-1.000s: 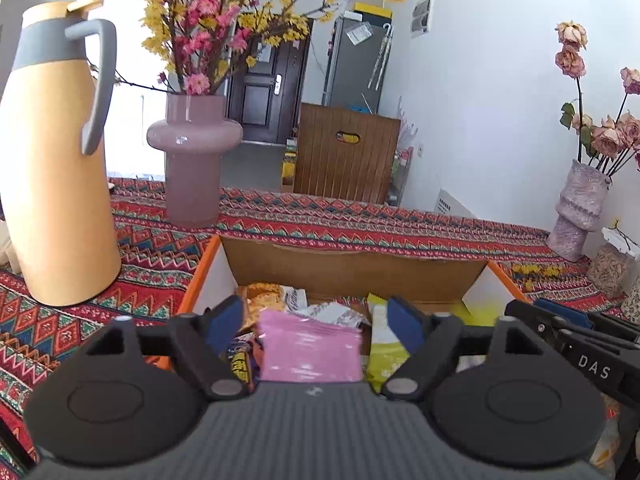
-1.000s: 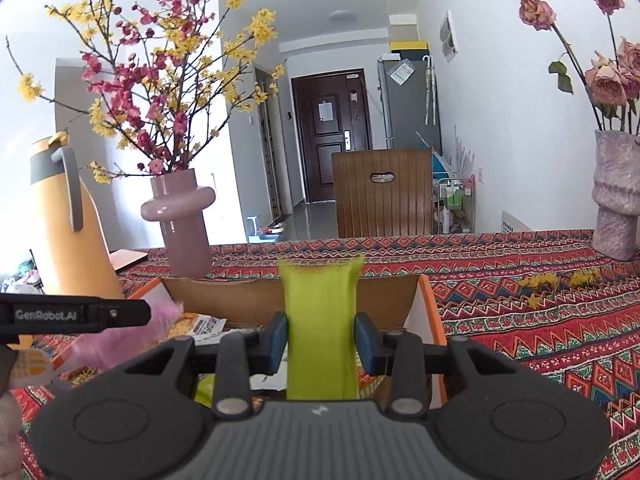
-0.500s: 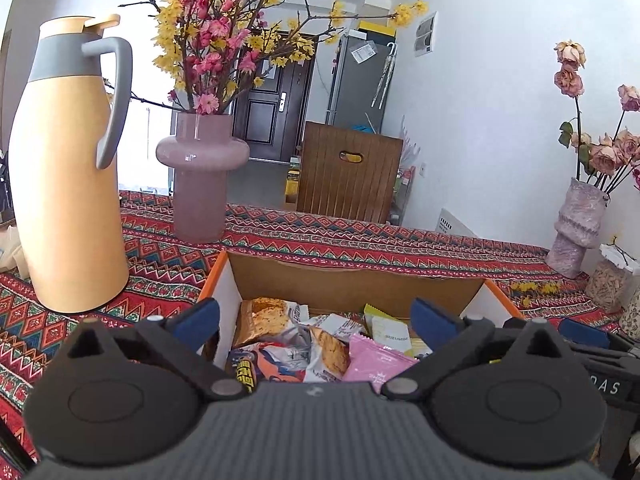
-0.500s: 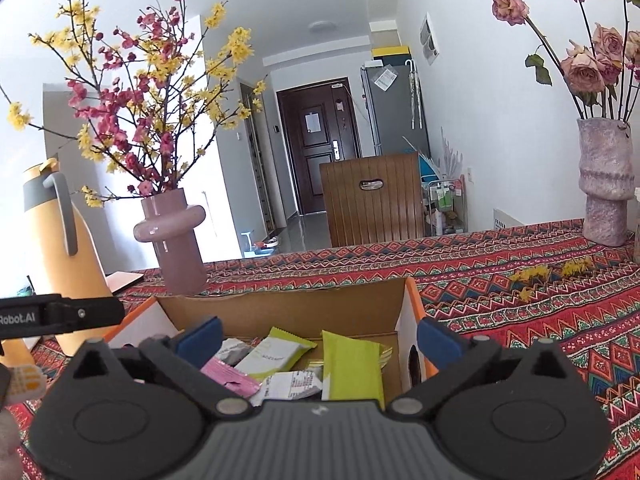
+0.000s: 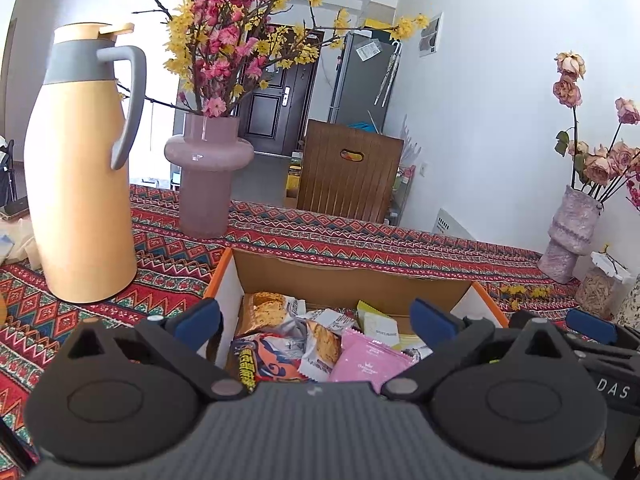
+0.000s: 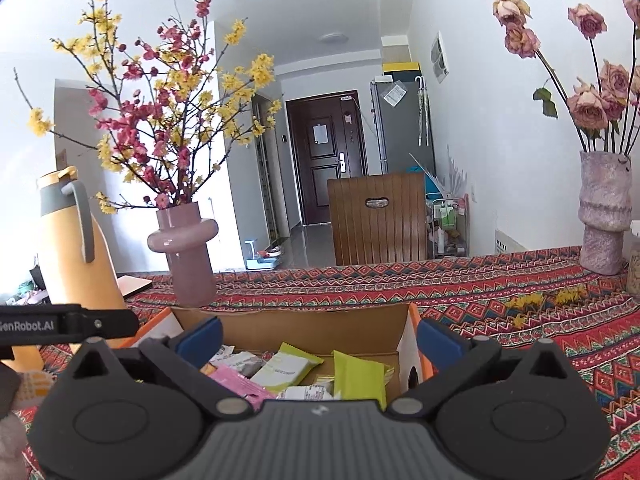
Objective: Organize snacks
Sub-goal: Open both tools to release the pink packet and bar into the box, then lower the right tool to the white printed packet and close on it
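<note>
An open cardboard box (image 5: pixel 352 280) with orange sides sits on the patterned tablecloth and holds several snack packets. A pink packet (image 5: pixel 370 362) lies in it at the near side, beside an orange-blue packet (image 5: pixel 266 362). In the right wrist view the same box (image 6: pixel 304 322) holds a lime-green packet (image 6: pixel 358 374) and the pink packet (image 6: pixel 236 382). My left gripper (image 5: pixel 316 320) is open and empty just above the box's near edge. My right gripper (image 6: pixel 318 338) is open and empty above the box.
A tall yellow thermos jug (image 5: pixel 82 168) stands to the left of the box. A pink vase (image 5: pixel 206 176) with blossom branches stands behind it. A textured vase (image 6: pixel 604 216) of dried roses stands at the far right. Patterned cloth (image 6: pixel 560 320) extends right of the box.
The left gripper opened and let the pink packet fall into the box. The right gripper opened and let the lime-green packet fall into the box. Both have drawn back slightly.
</note>
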The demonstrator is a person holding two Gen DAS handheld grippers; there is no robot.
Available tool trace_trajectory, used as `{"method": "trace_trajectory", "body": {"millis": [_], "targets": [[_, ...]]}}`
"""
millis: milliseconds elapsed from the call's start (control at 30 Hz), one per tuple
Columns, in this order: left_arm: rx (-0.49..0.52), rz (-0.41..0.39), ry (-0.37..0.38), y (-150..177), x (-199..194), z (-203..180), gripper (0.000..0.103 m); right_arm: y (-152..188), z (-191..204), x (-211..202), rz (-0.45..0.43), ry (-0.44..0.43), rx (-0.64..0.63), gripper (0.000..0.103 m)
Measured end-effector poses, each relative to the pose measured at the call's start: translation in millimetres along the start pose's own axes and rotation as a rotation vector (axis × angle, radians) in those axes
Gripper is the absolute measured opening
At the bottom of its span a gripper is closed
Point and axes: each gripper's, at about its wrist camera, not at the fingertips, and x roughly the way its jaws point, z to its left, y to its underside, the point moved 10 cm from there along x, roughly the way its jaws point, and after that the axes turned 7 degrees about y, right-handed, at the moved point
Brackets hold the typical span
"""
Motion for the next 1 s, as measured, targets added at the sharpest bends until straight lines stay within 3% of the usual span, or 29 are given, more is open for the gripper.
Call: {"method": "trace_trajectory", "body": {"millis": [233, 533, 800, 1000], "targets": [[0.012, 0.015, -0.002, 12, -28, 9, 0.103, 16, -4, -31, 0.045, 0.028, -0.013, 0.103], [0.011, 0.064, -0.023, 42, -50, 27, 0.103, 66, -10, -54, 0.190, 0.072, -0.054, 0.103], [0.005, 0.108, -0.040, 66, -62, 44, 0.103, 114, 1, -31, 0.361, 0.076, -0.062, 0.103], [-0.024, 0.117, -0.050, 72, -68, 58, 0.103, 133, 15, -13, 0.440, 0.078, -0.053, 0.103]]}}
